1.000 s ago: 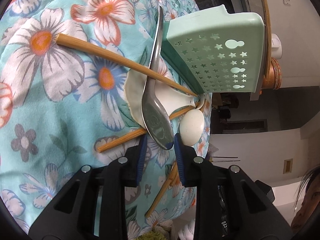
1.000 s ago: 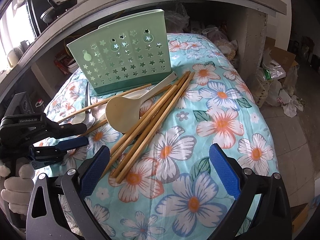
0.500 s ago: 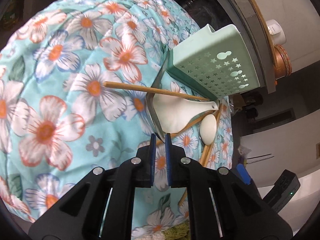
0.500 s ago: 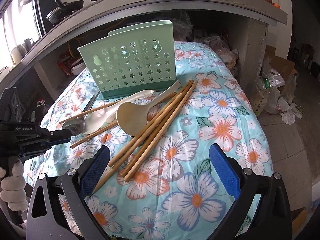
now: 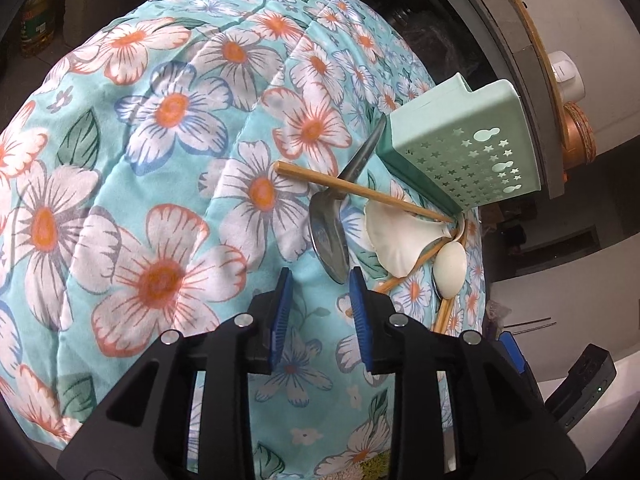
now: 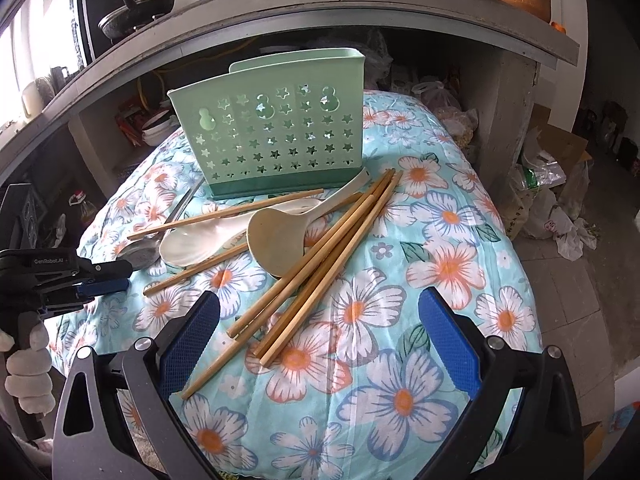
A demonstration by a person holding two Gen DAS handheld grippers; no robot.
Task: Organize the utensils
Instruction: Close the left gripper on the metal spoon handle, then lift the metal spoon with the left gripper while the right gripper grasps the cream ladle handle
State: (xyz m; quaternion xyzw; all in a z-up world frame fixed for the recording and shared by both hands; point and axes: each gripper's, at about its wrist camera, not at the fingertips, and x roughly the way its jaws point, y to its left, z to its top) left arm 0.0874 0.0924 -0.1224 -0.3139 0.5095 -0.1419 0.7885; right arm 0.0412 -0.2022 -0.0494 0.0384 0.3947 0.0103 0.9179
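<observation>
A mint-green perforated utensil holder (image 5: 460, 152) (image 6: 276, 140) stands upright on the floral cloth. In front of it lie a metal spoon (image 5: 328, 236) (image 6: 140, 254), a white ceramic spoon (image 5: 396, 236) (image 6: 200, 240), a beige rice paddle (image 6: 280, 236) and several wooden chopsticks (image 6: 320, 264). One chopstick (image 5: 360, 190) crosses the metal spoon's handle. My left gripper (image 5: 320, 312) (image 6: 104, 276) is just short of the metal spoon's bowl. Its jaws are opening, the bowl's tip sits close to the right pad, and neither pad presses on it. My right gripper (image 6: 320, 340) hangs wide open above the near ends of the chopsticks.
The floral cloth (image 6: 400, 380) drapes a rounded table that falls away on every side. A grey shelf (image 6: 360, 4) with pots and a copper bowl spans the back. Bags (image 6: 552, 200) lie on the floor at right. A gloved hand (image 6: 28, 364) holds the left gripper.
The left gripper shut on the metal spoon's bowl and pulled it off the white spoon. Now it has let go, and the spoon lies flat on the cloth beside it.
</observation>
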